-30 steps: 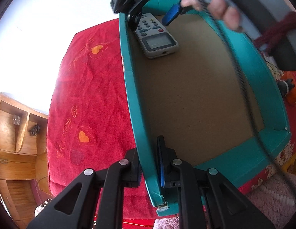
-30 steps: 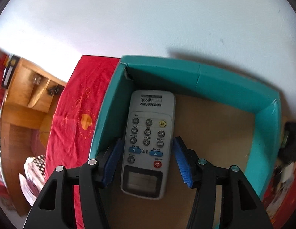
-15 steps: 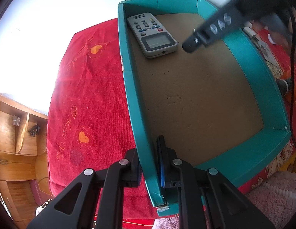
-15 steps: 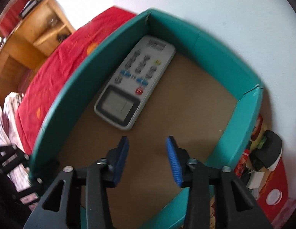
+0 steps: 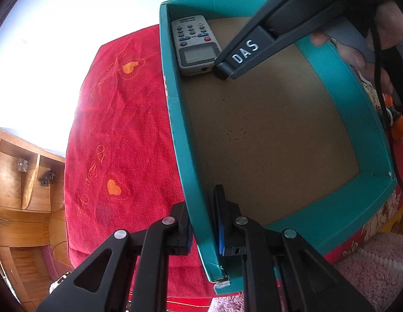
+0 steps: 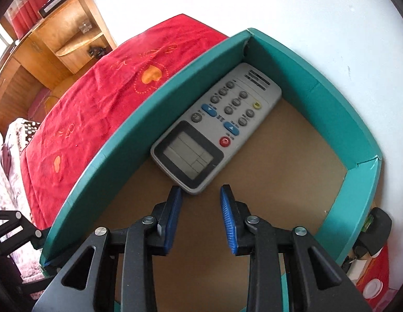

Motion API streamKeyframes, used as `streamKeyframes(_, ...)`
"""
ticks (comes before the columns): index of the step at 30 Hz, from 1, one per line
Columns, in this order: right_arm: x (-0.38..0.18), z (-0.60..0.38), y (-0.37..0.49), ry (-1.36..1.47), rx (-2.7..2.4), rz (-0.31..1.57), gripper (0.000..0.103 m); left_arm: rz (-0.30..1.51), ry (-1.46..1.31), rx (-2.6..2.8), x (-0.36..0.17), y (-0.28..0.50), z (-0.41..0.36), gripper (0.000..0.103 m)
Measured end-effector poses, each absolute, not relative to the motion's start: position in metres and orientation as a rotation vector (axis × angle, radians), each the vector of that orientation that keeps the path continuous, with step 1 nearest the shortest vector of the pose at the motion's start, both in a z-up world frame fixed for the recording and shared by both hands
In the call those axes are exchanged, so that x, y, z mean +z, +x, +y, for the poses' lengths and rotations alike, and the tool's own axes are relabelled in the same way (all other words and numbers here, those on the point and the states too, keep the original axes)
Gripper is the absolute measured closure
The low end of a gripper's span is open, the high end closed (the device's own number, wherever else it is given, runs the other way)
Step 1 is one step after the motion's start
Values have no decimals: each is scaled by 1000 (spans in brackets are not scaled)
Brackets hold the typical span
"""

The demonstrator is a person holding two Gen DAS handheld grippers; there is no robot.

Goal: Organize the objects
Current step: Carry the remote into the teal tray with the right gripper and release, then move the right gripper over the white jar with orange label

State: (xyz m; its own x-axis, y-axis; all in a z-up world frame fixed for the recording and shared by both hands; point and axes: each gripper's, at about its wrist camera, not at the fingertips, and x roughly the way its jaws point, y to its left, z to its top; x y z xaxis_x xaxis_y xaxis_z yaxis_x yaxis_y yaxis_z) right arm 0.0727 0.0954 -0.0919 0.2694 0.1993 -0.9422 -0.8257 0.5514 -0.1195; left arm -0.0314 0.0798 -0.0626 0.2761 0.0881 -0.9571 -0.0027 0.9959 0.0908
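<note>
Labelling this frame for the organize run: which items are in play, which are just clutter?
In play: remote lying in teal box; left gripper clamped on the box wall; right gripper, empty, closing.

Clutter: red cloth, wooden shelf.

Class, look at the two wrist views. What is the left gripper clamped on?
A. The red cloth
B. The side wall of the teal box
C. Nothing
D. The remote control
B: the left gripper has one finger outside and one inside the teal box, shut on its side wall.

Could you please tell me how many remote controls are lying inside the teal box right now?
1: the grey remote control lies flat in the teal box, in its far corner.
</note>
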Motion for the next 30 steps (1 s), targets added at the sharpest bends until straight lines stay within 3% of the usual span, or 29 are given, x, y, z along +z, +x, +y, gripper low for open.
streamKeyframes(7, -81, 80, 69, -579, 765, 1113, 70, 1284, 72, 57, -62, -32, 80, 92)
streamKeyframes(18, -27, -60, 53, -236, 611, 1048, 54, 1275, 58, 47, -63, -37, 87, 92)
streamKeyframes(23, -39, -143, 58, 8, 459, 1088, 53, 1278, 60, 47, -63, -37, 88, 92)
streamKeyframes(30, -55, -232, 72, 121, 249, 1118, 53, 1288, 66, 47, -64, -33, 88, 92)
